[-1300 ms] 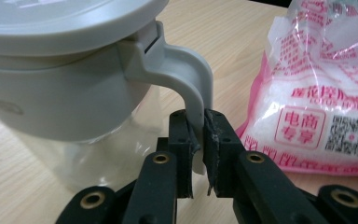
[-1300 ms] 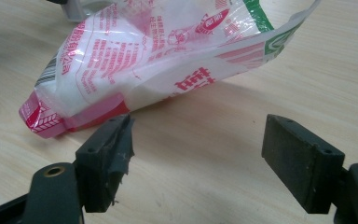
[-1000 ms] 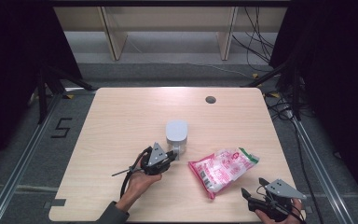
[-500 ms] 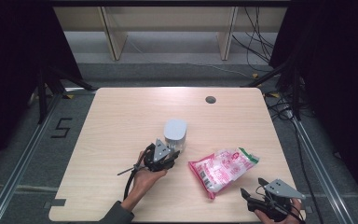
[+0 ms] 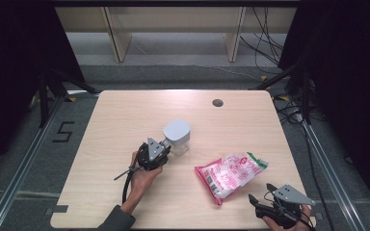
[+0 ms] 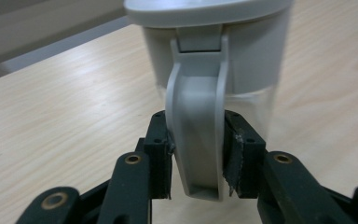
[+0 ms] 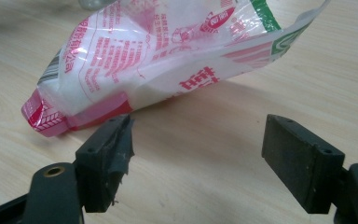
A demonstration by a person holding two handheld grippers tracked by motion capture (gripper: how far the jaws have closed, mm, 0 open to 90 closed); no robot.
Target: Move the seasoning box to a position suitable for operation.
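Near the table's [image 5: 125, 115] middle stands a grey-lidded jug [image 5: 177, 136], its handle [image 6: 196, 140] clamped between the pads of the left gripper [image 5: 165, 153], whose jaws have just been opening around it. At the near right edge, the right gripper [image 5: 259, 201] rests with jaws wide, just short of a pink-and-white bag [image 5: 230, 174].

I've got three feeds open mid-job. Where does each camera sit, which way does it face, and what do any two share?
High view: above the person's side, looking forward and down on the table; both forearms enter from the bottom.
Left gripper view: rides the left gripper, looking along its jaws, clamped on the handle of the grey-lidded pitcher.
Right gripper view: rides the right gripper, jaws open, facing the pink-and-white bag.
Shared: high view and right gripper view both show the bag.
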